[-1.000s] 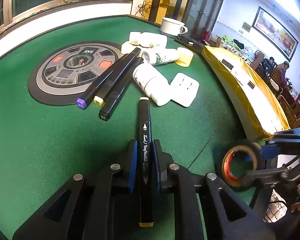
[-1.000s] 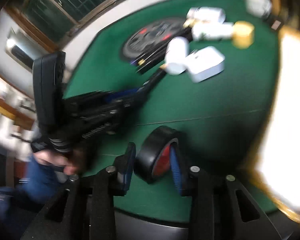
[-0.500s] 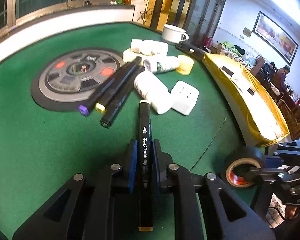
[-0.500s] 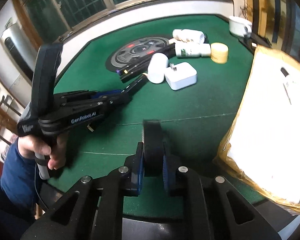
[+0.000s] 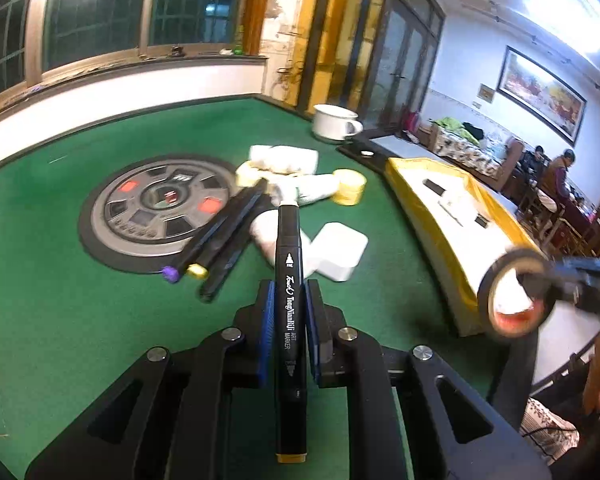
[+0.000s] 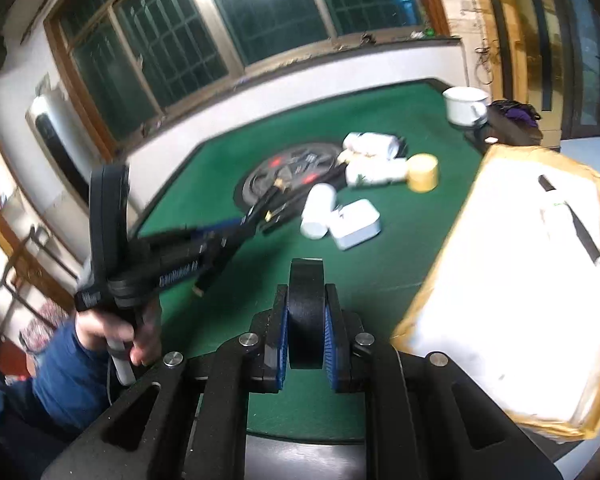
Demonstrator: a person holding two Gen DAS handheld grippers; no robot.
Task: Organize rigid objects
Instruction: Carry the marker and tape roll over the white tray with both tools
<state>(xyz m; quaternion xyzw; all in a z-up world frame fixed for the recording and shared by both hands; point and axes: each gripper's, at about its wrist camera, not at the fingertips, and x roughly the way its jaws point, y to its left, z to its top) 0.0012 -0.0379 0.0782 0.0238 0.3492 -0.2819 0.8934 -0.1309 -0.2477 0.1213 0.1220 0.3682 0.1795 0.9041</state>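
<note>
The marker sits clamped in the left tongs, lengthwise between the blue pads, clear above the green table. The tape roll is pinched edge-on in the right tongs, also off the table. Farther off lie three more markers side by side, white bottles and a white charger. A yellow-edged parcel lies to the right, a mug at the far edge.

Green felt table carries markers, apparently bottles, mug.
</note>
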